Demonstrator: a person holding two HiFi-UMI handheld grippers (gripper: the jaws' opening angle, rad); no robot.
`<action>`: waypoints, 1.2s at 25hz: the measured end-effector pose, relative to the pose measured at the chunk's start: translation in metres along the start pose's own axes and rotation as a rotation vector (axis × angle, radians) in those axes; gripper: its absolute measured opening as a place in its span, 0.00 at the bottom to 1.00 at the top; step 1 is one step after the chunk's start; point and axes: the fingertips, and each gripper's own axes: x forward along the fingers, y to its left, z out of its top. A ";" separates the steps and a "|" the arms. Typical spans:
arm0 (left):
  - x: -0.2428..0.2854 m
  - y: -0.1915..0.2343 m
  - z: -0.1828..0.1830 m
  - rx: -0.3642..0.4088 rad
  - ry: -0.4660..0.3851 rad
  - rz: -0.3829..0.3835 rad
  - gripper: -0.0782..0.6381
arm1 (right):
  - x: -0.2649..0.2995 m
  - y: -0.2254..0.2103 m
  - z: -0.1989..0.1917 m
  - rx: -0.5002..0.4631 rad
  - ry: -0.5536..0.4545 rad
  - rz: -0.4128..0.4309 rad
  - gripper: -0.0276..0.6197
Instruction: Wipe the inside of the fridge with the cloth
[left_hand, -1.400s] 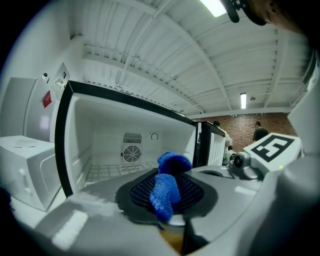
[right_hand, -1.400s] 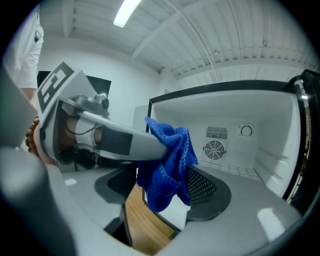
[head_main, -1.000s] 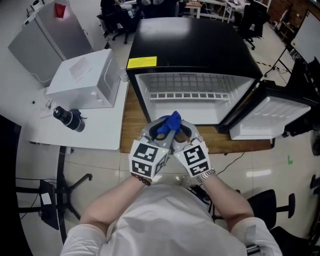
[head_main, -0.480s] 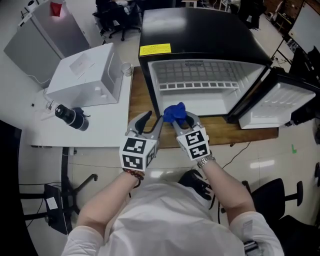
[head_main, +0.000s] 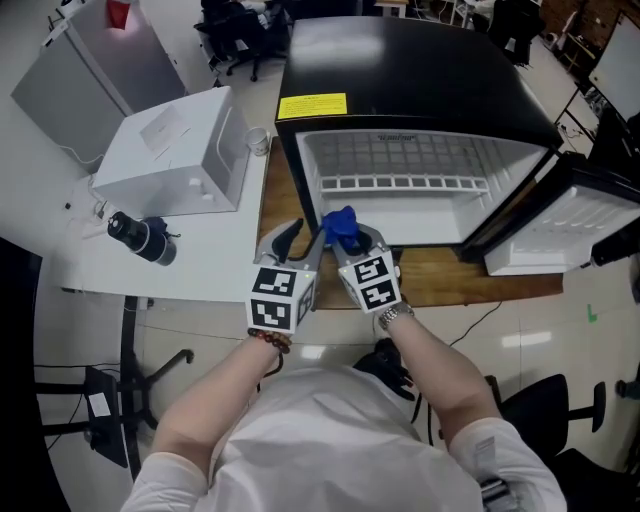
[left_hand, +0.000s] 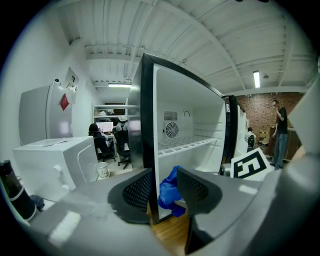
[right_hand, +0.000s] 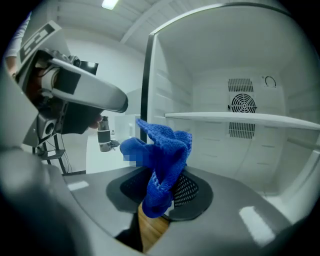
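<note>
1. We have the right gripper (head_main: 350, 240) clamped on the blue cloth (right_hand: 165, 150), which bunches up above its jaws.
2. Our left gripper (head_main: 303, 243) sits just beside it with its jaws apart. Nothing is between them, and the cloth shows beyond the gap.
3. Both grippers hover in front of the fridge (head_main: 420, 160), at the left side of its open mouth, above the wooden board (head_main: 440, 285) the fridge stands on.
4. The cloth is outside the fridge, near its lower front edge.
5. The door (head_main: 560, 225) stands swung open on the right, and a white shelf (head_main: 400, 183) crosses the inside.
6. On the left, a white box (head_main: 175, 150) sits on the table (head_main: 200, 265), and a cup (head_main: 258, 140) stands between box and fridge.
</note>
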 end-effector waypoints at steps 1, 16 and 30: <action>0.004 0.003 -0.001 0.003 0.006 0.010 0.34 | 0.006 0.000 -0.001 0.002 0.000 0.009 0.21; 0.025 0.017 -0.001 0.012 0.011 0.087 0.34 | 0.050 -0.027 0.001 0.000 -0.029 0.005 0.17; 0.032 0.023 -0.001 -0.008 0.007 0.112 0.33 | 0.090 -0.060 0.002 0.025 -0.046 -0.050 0.17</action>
